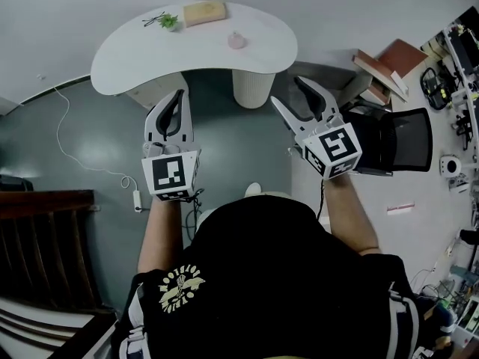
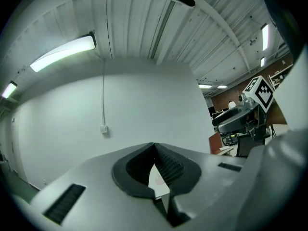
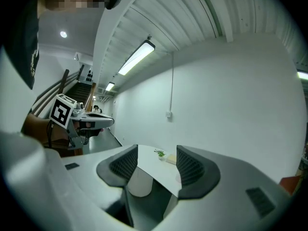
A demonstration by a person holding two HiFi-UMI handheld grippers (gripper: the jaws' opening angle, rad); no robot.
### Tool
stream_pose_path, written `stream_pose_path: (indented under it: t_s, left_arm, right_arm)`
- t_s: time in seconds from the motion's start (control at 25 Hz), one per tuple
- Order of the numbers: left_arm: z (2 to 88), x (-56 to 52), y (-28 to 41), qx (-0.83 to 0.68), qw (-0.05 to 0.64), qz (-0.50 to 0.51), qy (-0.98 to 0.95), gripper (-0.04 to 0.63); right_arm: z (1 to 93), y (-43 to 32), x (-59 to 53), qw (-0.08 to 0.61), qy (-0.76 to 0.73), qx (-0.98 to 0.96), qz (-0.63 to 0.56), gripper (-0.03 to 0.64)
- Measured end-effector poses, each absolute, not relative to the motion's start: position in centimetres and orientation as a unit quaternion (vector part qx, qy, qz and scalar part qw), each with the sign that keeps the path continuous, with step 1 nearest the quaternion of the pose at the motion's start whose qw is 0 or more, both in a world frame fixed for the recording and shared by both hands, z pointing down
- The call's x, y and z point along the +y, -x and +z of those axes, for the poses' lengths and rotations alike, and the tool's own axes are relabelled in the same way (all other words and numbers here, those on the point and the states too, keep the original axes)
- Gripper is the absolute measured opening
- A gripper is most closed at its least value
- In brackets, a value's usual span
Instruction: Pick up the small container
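Observation:
The small pink container stands on a white curved table ahead of me, near its right side. Both grippers hang in the air short of the table. My left gripper has its jaws shut together with nothing held; in the left gripper view a pale pink blur shows through the slit below the tips. My right gripper is open and empty. In the right gripper view the table lies between the jaws, and the container is not clearly seen there.
A tan box and a small green plant sit at the table's far edge. The table pedestal stands underneath. A black office chair and stacked books are to the right. Dark wooden stairs and a floor cable lie left.

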State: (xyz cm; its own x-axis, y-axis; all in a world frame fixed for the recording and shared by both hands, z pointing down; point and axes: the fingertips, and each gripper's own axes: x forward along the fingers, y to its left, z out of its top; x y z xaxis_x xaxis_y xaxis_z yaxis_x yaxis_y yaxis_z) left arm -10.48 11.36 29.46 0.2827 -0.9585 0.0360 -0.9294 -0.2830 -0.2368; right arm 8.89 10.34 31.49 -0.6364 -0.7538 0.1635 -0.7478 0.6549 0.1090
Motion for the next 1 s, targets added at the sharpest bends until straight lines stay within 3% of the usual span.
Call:
stream_pose_path:
  t_s: [0.48,0.68,1.0]
  left_arm:
    - [29.7,9.7,8.1,0.594,0.08,-0.097,0.794,0.021]
    - [28.5,9.6,7.3,0.593,0.106,-0.066,0.796,0.021]
    - [30.1,7.6,7.0,0.573,0.091,-0.063,0.812,0.021]
  right_arm:
    - [33.3,-11.9,7.5,0.071,-0.414,-0.908,0.004,0.241]
    - [33.9,-12.2,7.4,0.09,-0.411,-0.907,0.005,0.241]
    - [34.5,-11.1,5.6,0.094,-0.409,-0.908,-0.002,0.241]
